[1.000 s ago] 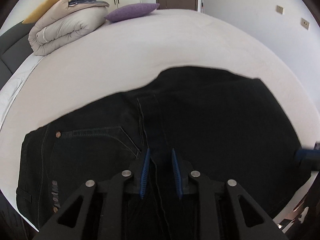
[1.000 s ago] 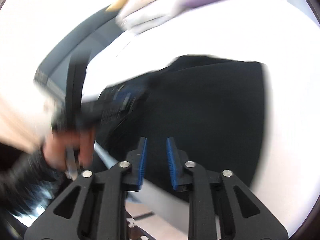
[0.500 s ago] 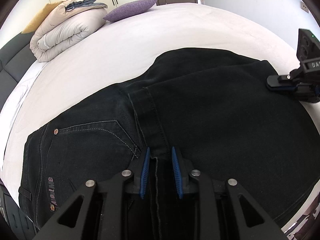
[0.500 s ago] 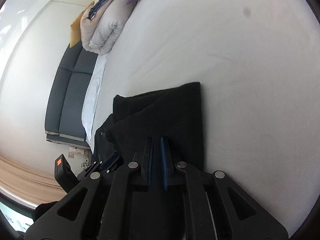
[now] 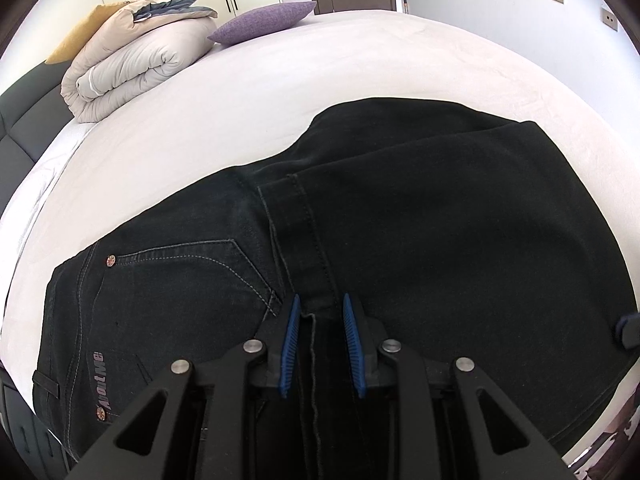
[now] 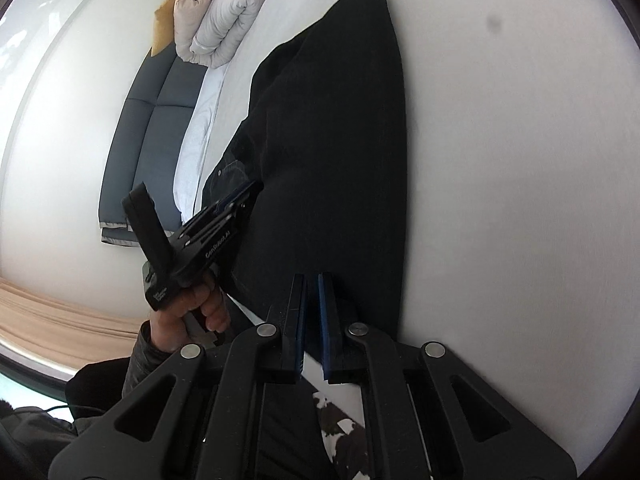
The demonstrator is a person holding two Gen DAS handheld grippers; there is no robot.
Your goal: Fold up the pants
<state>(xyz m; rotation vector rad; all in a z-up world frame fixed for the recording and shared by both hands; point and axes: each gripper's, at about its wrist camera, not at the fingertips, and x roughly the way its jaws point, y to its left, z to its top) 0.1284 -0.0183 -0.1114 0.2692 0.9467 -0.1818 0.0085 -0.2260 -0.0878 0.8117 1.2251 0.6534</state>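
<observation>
Pants (image 5: 400,220) pinched by left gripper (image 5: 319,308); right gripper (image 6: 313,280) jaws together; right view alone shows hand (image 6: 180,316).

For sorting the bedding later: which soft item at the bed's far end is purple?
The small purple cushion, lying flat beside the rolled beige duvet; behind the duvet, a mustard pillow.

A wide bed (image 5: 360,80) with a smooth white sheet carries everything. Dark denim pants (image 5: 440,240), folded over on themselves, lie along its near edge, the back pocket and waistband toward the near left corner. At the far left corner, by the dark grey headboard (image 6: 136,136), rests a rolled beige duvet (image 5: 128,64), with a purple cushion (image 5: 264,24) just beside it along the far edge.
</observation>
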